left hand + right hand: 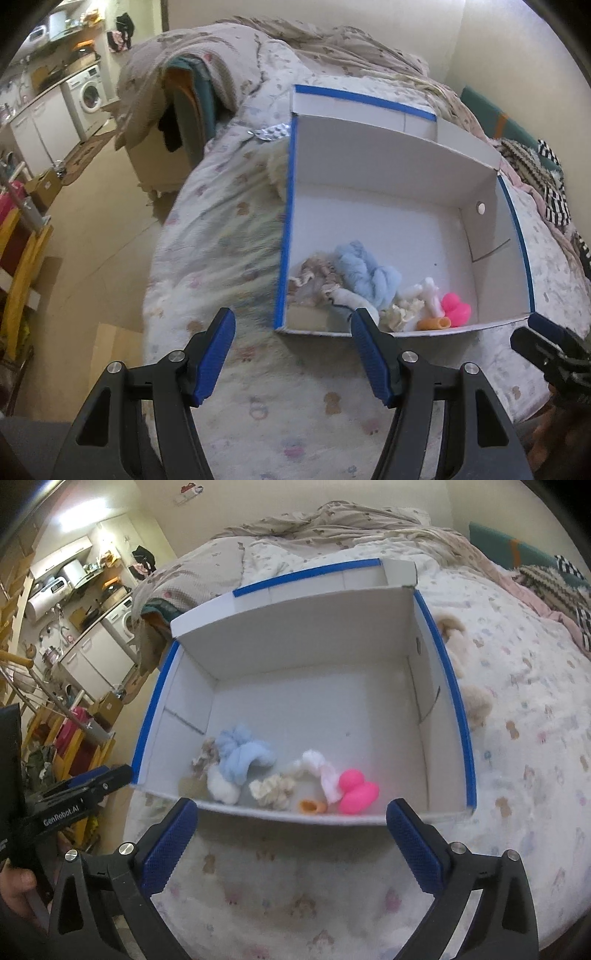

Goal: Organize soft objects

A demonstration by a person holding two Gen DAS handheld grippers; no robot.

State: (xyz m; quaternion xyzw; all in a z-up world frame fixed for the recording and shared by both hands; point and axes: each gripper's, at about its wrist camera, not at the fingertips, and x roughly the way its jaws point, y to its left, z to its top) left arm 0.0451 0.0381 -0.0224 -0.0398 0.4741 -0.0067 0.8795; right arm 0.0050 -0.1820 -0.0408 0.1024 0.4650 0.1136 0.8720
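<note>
A white cardboard box (314, 657) with blue-taped rims is set open on a patterned bedspread (517, 738). The soft things are gathered along its near wall: a light blue cloth (242, 755), a cream frilly scrunchie (271, 790), a white sock (325, 773), a pink toy (356, 790) and a small orange piece (312, 806). The far half of the box floor is left bare.

The left gripper (291, 354) is held above the bedspread just short of the box's near left corner, its jaws apart and nothing between them. The right gripper (291, 842) is poised before the near rim, its jaws spread wide and empty.

A fluffy beige toy (469, 686) is seen on the bedspread, just outside the right wall.
</note>
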